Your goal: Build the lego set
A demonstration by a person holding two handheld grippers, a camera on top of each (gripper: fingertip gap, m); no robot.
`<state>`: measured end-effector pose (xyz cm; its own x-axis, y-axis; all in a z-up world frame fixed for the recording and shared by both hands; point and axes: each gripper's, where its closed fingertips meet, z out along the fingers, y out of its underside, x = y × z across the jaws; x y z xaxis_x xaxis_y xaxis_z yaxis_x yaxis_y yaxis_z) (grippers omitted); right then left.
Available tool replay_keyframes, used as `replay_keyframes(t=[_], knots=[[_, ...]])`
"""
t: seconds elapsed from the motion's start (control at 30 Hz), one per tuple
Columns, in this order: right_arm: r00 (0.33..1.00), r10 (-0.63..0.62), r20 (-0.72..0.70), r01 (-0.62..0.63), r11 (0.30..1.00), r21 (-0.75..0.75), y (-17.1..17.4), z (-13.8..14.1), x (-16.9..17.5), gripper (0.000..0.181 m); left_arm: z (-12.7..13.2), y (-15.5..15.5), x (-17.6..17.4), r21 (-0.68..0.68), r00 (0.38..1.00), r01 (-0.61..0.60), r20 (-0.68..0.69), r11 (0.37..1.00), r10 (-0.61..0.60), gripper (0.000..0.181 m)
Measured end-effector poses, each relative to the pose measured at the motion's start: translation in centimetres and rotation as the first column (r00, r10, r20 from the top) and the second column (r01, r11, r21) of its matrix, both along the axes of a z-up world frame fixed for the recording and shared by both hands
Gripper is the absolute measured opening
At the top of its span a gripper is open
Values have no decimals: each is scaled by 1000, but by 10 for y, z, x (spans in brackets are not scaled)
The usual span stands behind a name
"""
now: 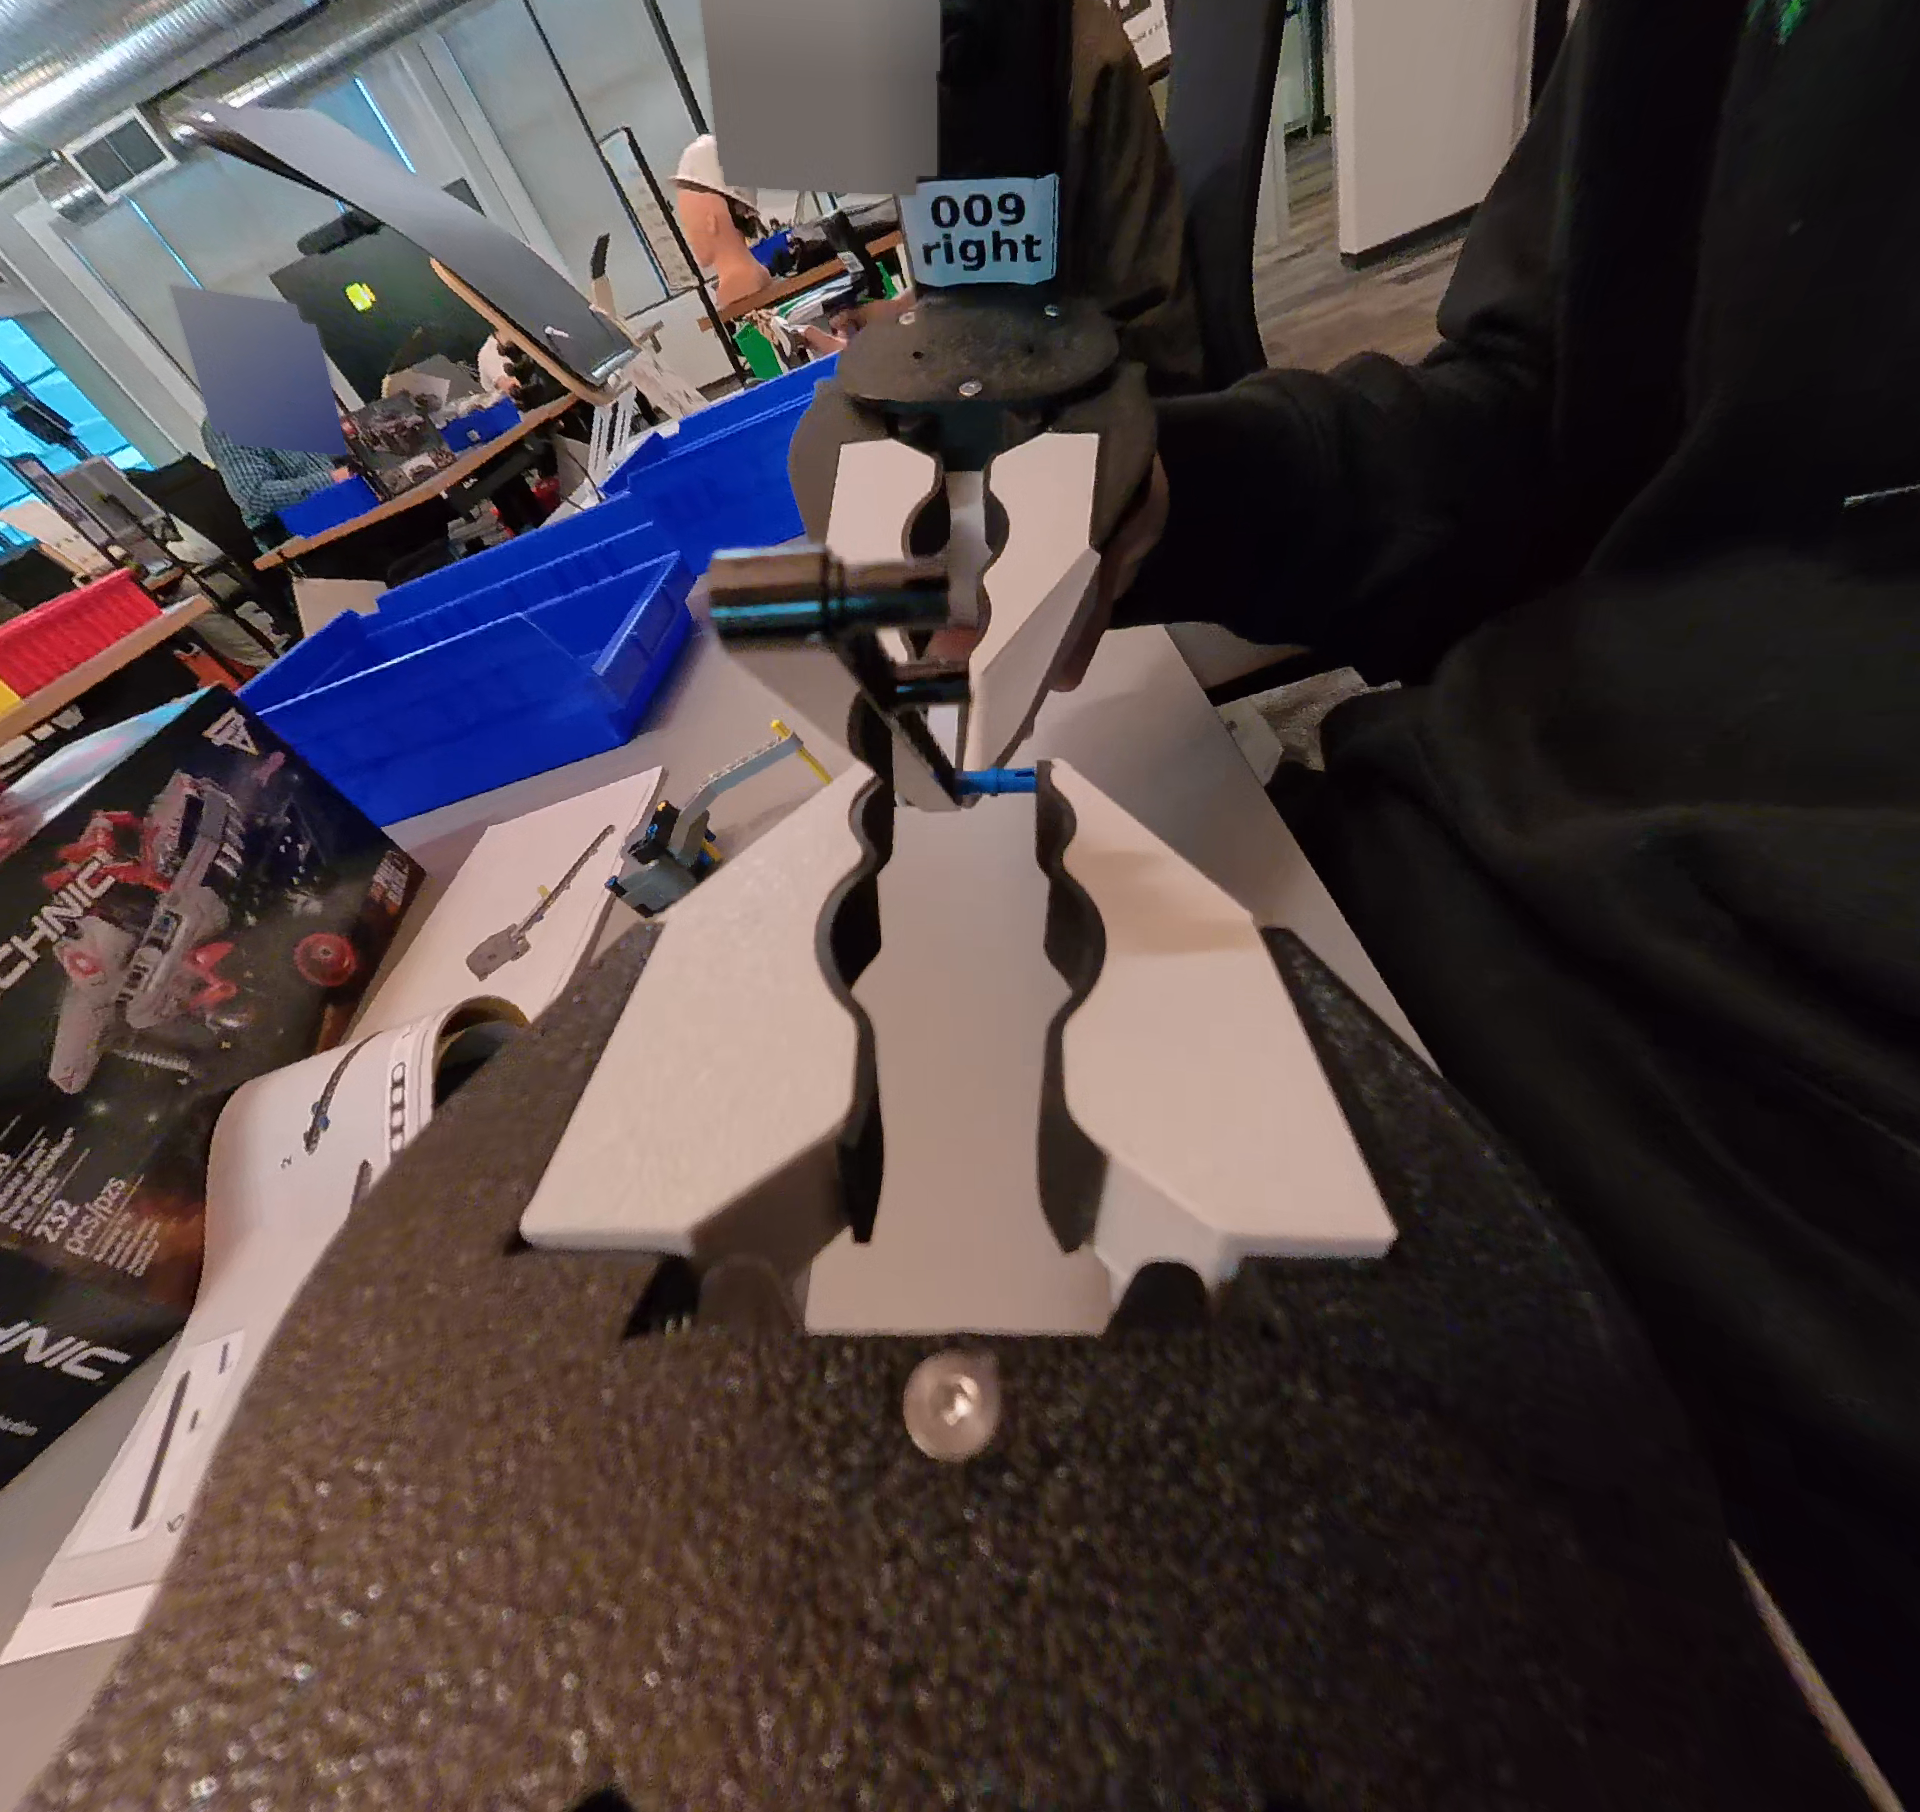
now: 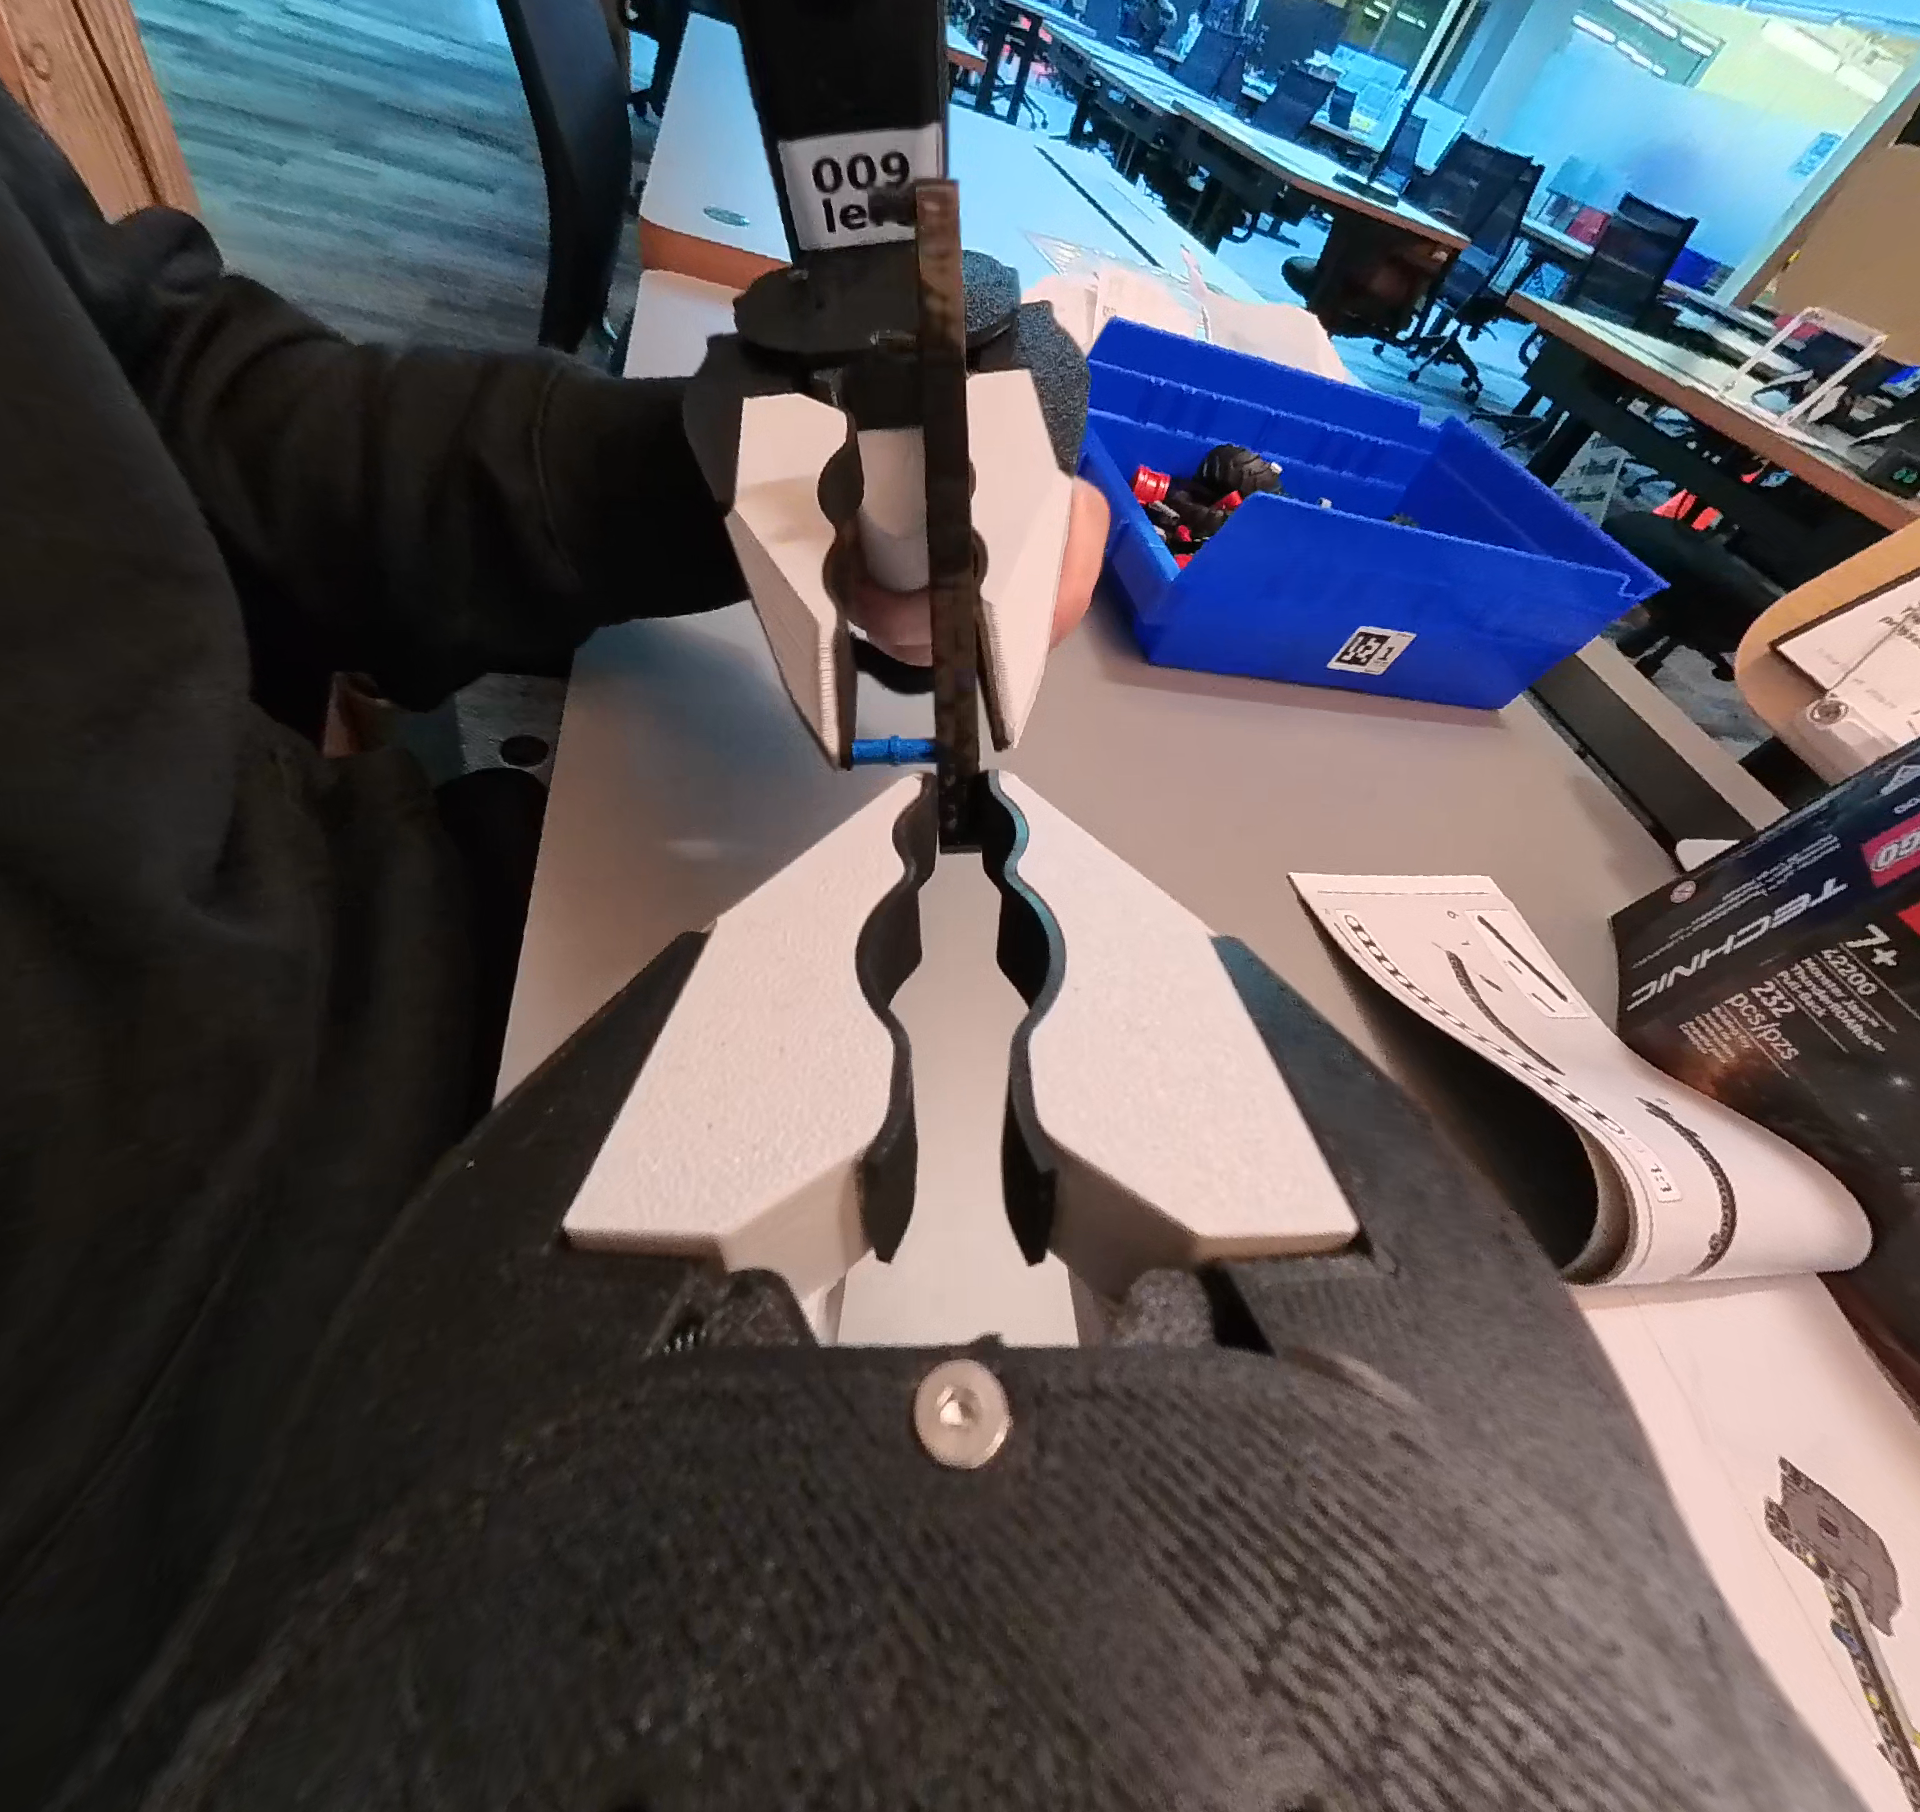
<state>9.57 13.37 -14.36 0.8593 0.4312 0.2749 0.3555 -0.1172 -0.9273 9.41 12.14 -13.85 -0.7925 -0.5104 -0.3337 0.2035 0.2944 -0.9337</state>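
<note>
Pressing a blue pin into a long black beam looks to be the step in hand, and both tools are set for it. The right tool is clamped on the near end of the beam, its jaws drawn close on either side, so the beam stands up and away from it, clear of the counter. That grip leaves the beam's side holes free.

The left tool meets it from the opposite side. Its jaws straddle pin and beam together: one fingertip bears on the pin's outer end, and the other seems to back the beam's far face. Held this way, closing the jaws would likely squeeze the pin home. The pin lies crosswise, its inner end at the beam; how deep it sits I cannot tell.

In the left wrist view a shiny silver cylinder shows at the beam's far end.

A small grey sub-assembly waits on the counter to the left. The instruction booklet lies open to the right, beside the set's box. A blue bin of loose parts sits farther back on the right, within reach.

The risk, I judge, is the pin tilting and slipping out sideways.
</note>
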Motion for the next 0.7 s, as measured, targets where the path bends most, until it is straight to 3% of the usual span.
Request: replay_keyframes(t=[0.23, 0.57, 0.7], knots=[[1000, -10, 26, 9, 1000, 19, 0, 6, -2, 7, 6, -1, -4, -27, 998, 39, 40, 999, -38, 22], [1000, 3, 28, -5, 996, 90, -2, 14, -5, 7, 13, -1, -7, -171, 991, 121, 82, 978, -108, 21], [999, 50, -1, -50, 992, 114, -4, 17, -13, 22, 16, 1, -8, -204, 988, 133, 101, 970, -114, 21]])
